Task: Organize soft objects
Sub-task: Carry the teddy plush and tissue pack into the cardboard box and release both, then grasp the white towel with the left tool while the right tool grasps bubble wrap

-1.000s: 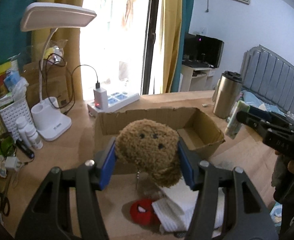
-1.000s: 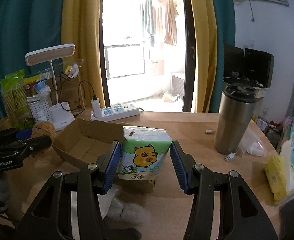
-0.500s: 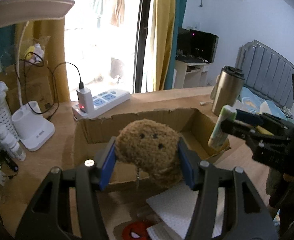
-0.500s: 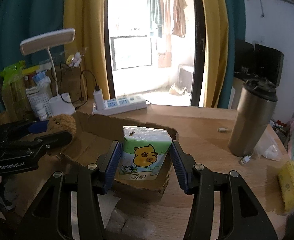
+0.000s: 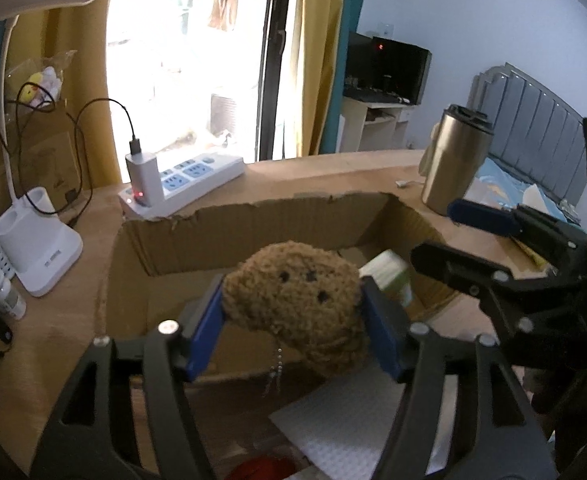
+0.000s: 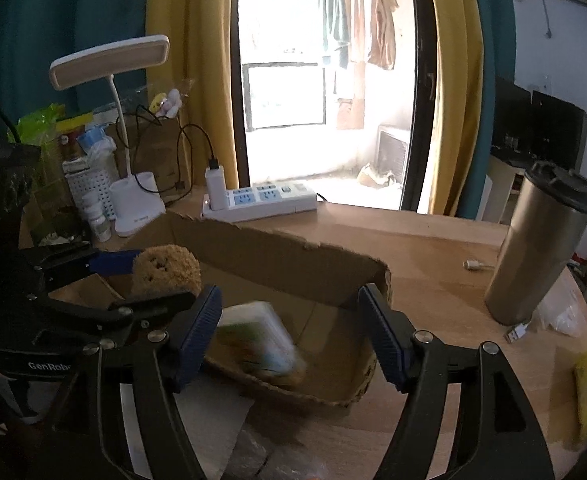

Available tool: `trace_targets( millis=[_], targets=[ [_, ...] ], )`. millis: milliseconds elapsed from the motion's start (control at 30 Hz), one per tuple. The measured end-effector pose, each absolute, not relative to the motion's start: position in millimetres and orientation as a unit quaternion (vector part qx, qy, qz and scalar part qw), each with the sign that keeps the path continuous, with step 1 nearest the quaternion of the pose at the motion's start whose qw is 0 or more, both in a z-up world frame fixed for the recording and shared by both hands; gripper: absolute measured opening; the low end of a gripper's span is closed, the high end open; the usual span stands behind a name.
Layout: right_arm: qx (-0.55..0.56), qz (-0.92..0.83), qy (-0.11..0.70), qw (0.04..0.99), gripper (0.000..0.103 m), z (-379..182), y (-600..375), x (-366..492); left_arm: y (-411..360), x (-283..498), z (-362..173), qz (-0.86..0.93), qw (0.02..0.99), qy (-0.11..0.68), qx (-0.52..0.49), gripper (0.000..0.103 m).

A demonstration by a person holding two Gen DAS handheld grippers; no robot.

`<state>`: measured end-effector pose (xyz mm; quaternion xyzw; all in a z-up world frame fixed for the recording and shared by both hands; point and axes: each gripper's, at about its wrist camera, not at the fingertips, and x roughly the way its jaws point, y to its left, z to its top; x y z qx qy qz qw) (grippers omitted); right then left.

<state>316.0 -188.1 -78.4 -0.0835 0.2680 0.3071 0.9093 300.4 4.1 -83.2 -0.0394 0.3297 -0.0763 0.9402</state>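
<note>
Since the earlier frame, our right gripper point(image 6: 289, 328) has spread wide, and the tissue pack point(image 6: 259, 338) now lies blurred inside the cardboard box point(image 6: 293, 264). Our left gripper point(image 5: 293, 316) clamps the brown plush toy point(image 5: 297, 300) over the box's near edge.

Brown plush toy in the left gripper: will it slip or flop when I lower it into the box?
Probably not slip: the left gripper squeezes the plush toy on both sides, and its fuzzy pile should grip. Its lower part sags below the pads, so it looks soft. Its dangling bead chain might snag the cardboard box wall.
</note>
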Motion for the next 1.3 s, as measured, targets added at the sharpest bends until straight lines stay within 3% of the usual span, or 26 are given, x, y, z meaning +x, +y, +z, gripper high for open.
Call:
trace_targets(
  millis=[200,867,1300],
  targets=[
    [-0.088,0.298,0.259,0.914,0.074,-71,-192,309,13,290,-75,-0.070,0.946,0.313,-0.050,0.088],
    [-0.106,0.294,0.263,0.913,0.074,-64,-185,248,58,215,-55,-0.037,0.956,0.275,-0.090,0.089],
    [-0.131,0.322,0.353,0.869,0.074,-107,-146,242,85,176,-75,-0.020,0.952,0.285,-0.114,0.089]
  ],
)
